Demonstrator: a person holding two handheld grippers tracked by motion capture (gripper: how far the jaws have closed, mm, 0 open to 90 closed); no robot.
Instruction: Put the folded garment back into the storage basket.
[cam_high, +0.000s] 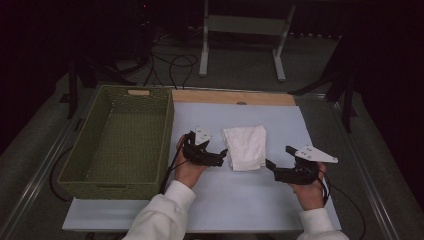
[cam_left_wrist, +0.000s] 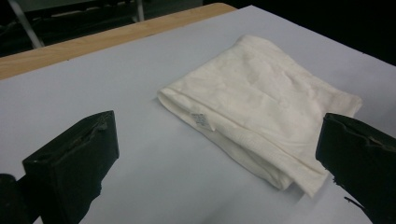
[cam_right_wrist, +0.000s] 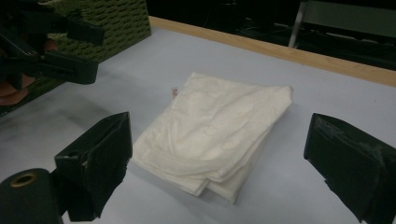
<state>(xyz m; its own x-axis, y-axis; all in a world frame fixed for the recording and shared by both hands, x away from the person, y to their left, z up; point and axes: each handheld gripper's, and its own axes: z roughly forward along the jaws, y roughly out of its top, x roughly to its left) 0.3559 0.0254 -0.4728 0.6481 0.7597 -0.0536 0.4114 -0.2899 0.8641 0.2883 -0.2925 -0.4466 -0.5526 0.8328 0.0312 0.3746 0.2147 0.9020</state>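
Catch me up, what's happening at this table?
A person holds a gripper in each hand, both open and aimed at a folded white cloth on the pale blue mat. The left gripper sits at the cloth's left edge, the right gripper near its lower right corner. Neither grips it. A green woven basket stands empty at left.

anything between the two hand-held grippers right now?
Yes: the folded white cloth lies between the left hand-held gripper and right hand-held gripper, seen in the high view.
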